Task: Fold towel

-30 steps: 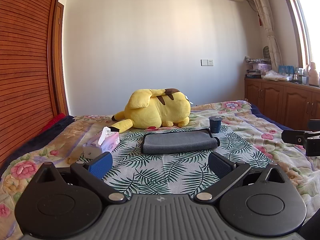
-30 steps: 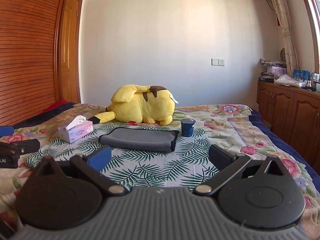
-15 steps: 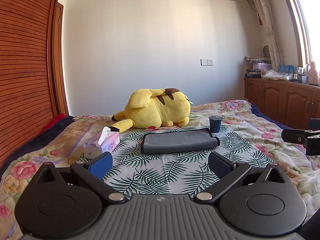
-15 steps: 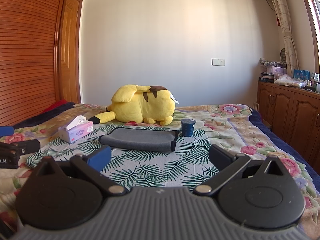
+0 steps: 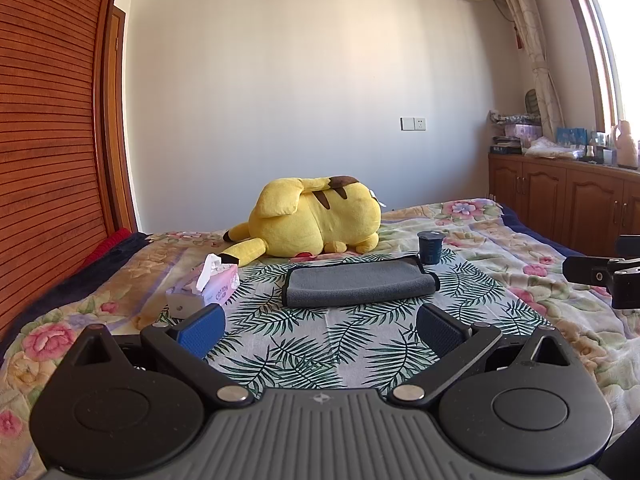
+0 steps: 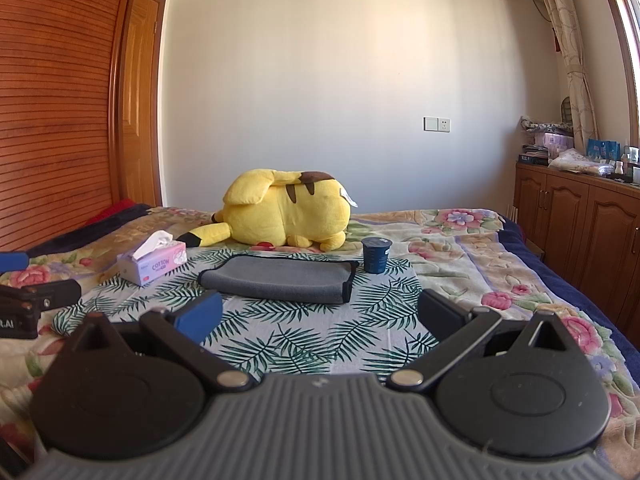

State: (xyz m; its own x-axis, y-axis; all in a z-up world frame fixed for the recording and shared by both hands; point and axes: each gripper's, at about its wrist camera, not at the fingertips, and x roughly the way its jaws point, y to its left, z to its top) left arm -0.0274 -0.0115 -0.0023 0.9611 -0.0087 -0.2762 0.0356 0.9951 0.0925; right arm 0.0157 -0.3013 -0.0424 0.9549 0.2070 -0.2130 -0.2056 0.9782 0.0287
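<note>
A grey towel with dark trim lies folded on a palm-leaf cloth on the bed; it also shows in the right wrist view. My left gripper is open and empty, held well short of the towel. My right gripper is open and empty too, also short of the towel. Each gripper shows at the edge of the other's view: the right one and the left one.
A yellow plush toy lies behind the towel. A dark blue cup stands at the towel's far right corner. A pink tissue box sits to its left. Wooden cabinets line the right wall.
</note>
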